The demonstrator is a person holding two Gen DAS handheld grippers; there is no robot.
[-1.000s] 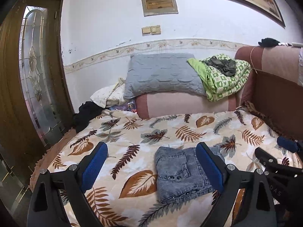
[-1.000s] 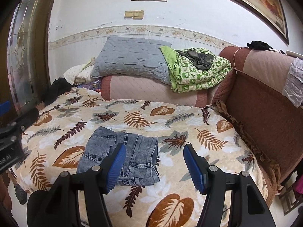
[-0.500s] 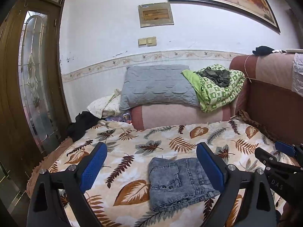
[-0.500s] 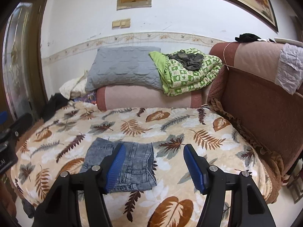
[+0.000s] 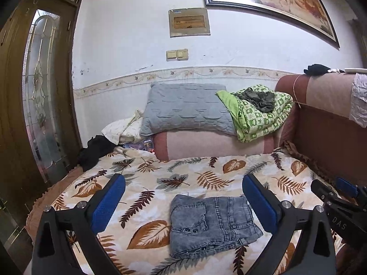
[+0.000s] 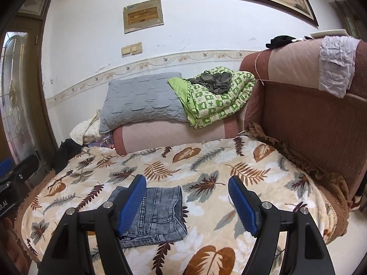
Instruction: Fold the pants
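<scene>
Left wrist view: both claws, left claw (image 5: 183, 202) and right claw (image 6: 187, 200), opening, seemingly clear above folded pants (image 5: 211, 224).

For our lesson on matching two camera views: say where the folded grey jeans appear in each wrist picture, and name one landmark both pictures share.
Left wrist view: the folded grey jeans lie low and centre on the leaf-print blanket, between the open blue pads.
Right wrist view: the jeans lie lower left, partly behind the left-hand blue pad.
Shared landmark: the grey pillow against the wall, beside the green quilt.
</scene>
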